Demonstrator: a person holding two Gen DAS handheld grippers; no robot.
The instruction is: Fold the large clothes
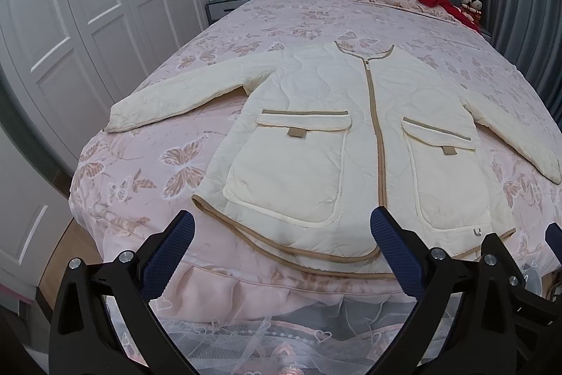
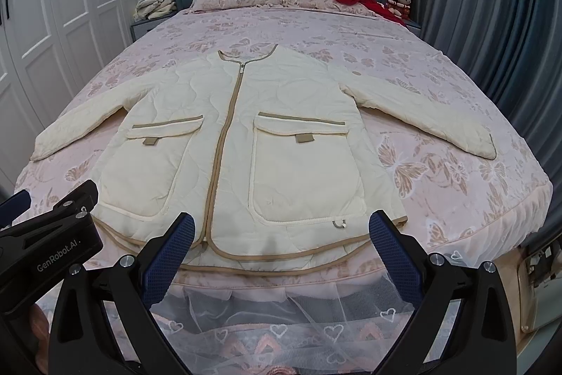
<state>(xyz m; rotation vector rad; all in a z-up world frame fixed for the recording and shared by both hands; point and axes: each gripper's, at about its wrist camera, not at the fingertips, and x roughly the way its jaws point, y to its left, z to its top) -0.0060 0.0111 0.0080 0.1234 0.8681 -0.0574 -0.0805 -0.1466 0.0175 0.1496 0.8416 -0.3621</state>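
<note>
Both blue-padded tongs, left (image 1: 282,232) and right (image 2: 282,232), hang wide and empty over the bed's foot edge. Cream quilted zip-front jacket (image 2: 242,143) lies flat, front up, sleeves spread, hem at that edge of the pink butterfly-print bed (image 2: 439,171); judged laid out ready for folding, none begun.

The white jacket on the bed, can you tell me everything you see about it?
The quilted cream jacket lies flat, front up, on the pink butterfly bedspread, collar toward the pillows. Tan trim runs along its closed zip, round neckline and curved hem. It has two big flap pockets with small tan tabs. Both sleeves are spread out sideways. The hem sits near the bed's foot edge. Nothing holds it; both open hand-held grippers are apart from it.
</note>
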